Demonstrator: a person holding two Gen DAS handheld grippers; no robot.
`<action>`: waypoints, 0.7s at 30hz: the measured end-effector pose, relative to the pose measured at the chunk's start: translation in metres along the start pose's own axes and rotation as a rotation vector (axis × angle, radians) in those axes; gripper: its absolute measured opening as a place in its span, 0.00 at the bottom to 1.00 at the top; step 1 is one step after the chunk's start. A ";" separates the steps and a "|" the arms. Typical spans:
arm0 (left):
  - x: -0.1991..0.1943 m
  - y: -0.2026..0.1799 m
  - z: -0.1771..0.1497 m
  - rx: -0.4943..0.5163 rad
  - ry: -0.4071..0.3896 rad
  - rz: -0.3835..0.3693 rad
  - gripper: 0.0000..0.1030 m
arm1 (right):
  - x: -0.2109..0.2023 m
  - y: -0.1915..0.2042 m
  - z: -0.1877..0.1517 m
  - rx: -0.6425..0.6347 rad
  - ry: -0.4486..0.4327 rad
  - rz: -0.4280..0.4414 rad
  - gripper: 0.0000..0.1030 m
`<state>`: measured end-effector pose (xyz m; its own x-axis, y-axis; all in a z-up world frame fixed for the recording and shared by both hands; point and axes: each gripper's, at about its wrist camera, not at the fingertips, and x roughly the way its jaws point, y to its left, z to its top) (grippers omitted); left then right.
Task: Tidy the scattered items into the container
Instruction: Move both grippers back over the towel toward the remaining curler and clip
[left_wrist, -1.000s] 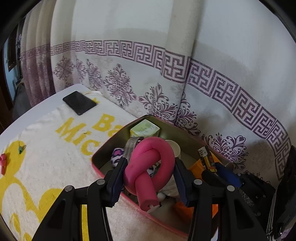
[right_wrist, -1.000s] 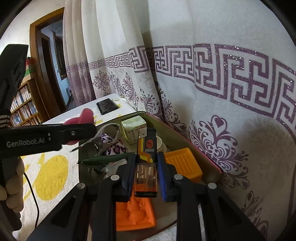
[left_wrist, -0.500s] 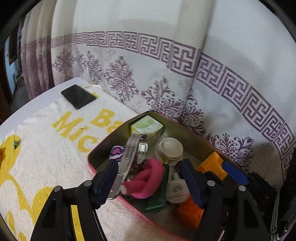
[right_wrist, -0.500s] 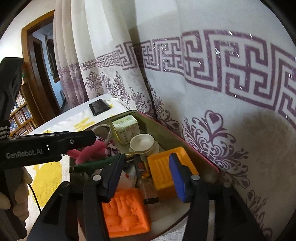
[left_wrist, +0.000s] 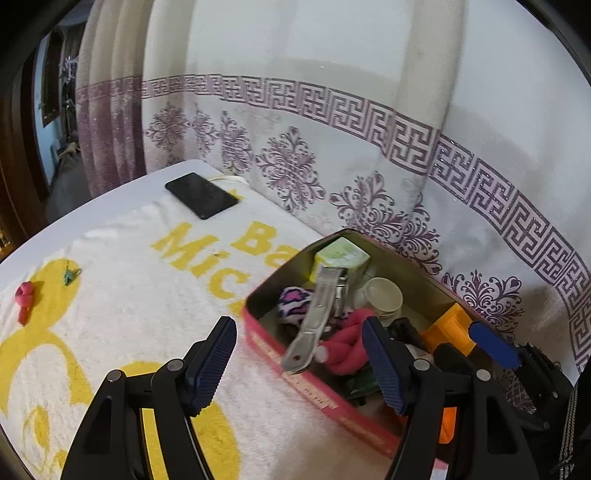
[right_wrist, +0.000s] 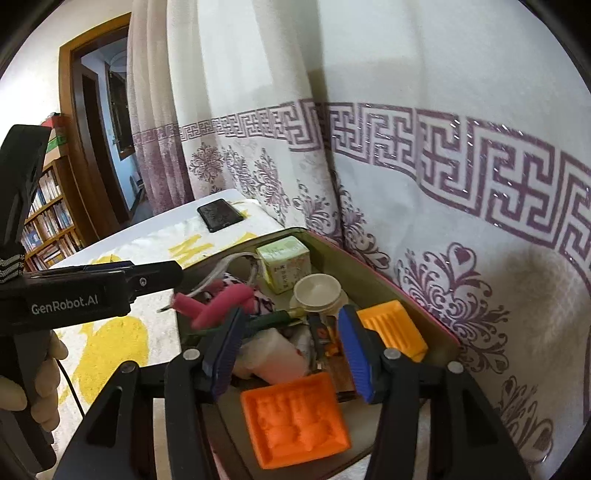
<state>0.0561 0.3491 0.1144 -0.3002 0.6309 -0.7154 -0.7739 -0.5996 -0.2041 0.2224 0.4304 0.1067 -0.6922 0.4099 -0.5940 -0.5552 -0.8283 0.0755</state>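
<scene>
While most items already lie in the tin, a small pink piece and green clip remain on the towel. Left tongs and right tongs gape wide, gripping nothing.

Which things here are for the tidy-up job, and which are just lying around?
For the job:
- tin container
- pink foam curler, already inside the tin
- small pink item, out on the towel
- green clip, out on the towel
- left gripper, open
- right gripper, open

Just lying about:
- black phone
- duck towel
- curtain
</scene>
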 end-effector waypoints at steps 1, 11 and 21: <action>-0.002 0.003 -0.001 -0.004 -0.003 0.004 0.70 | 0.000 0.004 0.000 -0.006 -0.001 0.003 0.58; -0.024 0.052 -0.012 -0.078 -0.035 0.072 0.70 | -0.001 0.049 0.005 -0.072 -0.003 0.051 0.61; -0.044 0.110 -0.025 -0.170 -0.049 0.129 0.70 | 0.011 0.103 0.007 -0.125 0.028 0.142 0.62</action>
<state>-0.0015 0.2430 0.1063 -0.4204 0.5641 -0.7106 -0.6236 -0.7486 -0.2254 0.1542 0.3522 0.1136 -0.7458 0.2761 -0.6062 -0.3897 -0.9189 0.0608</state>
